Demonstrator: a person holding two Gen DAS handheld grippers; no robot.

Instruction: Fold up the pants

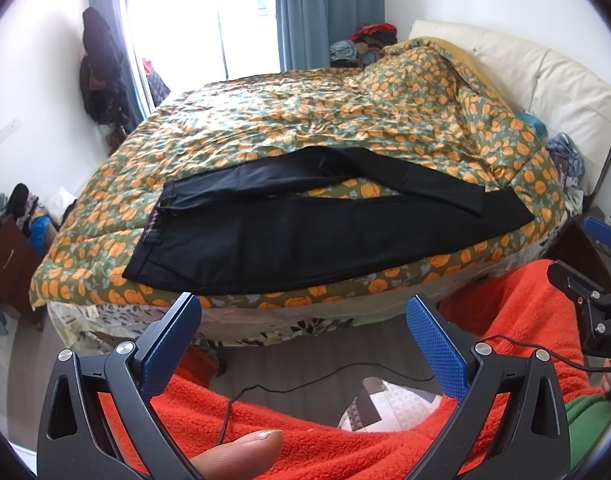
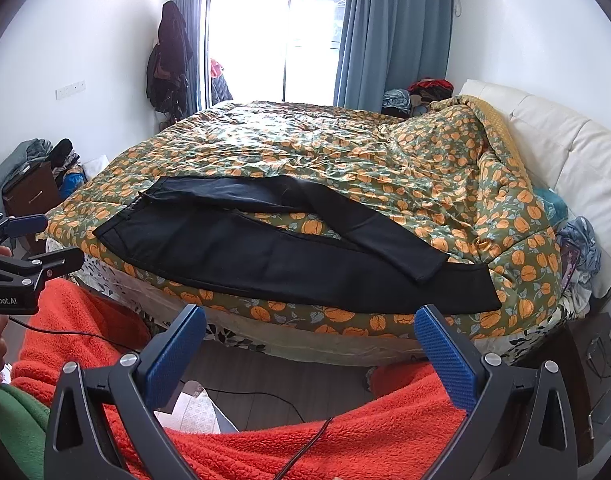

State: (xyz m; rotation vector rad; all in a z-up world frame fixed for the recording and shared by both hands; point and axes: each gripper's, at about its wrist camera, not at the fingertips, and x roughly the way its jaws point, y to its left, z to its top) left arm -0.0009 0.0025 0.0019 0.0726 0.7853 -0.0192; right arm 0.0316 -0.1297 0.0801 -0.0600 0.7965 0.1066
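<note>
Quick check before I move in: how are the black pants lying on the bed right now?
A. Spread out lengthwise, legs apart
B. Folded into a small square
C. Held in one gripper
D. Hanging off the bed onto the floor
A: the black fabric pants lie stretched along the pumpkin-print quilt, legs apart, both grippers empty.

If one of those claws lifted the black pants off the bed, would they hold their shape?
Probably not. The black pants lie limp, following the quilt, so they would likely droop. One leg already lies crooked, so it may swing. They look thin, likely light.
</note>
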